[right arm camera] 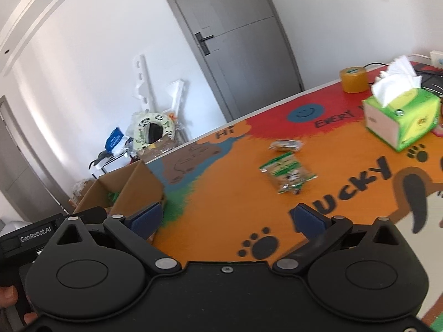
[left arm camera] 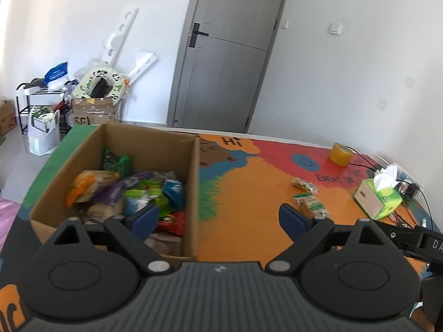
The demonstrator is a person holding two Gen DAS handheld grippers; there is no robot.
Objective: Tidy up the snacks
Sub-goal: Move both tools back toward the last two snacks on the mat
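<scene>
on table [right arm camera: 221,221]: 2 snack pkts [right arm camera: 286,175] loose, 1 box [left arm camera: 116,149] full; both grippers [left arm camera: 218,217] wide open, empty.

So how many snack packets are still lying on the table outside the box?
2: a green-and-white biscuit packet mid-table, and a small clear-wrapped brownish snack just behind it, toward the door.

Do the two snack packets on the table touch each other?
Apart. The right wrist view shows a strip of orange table between the green packet and the smaller packet behind it.
</scene>
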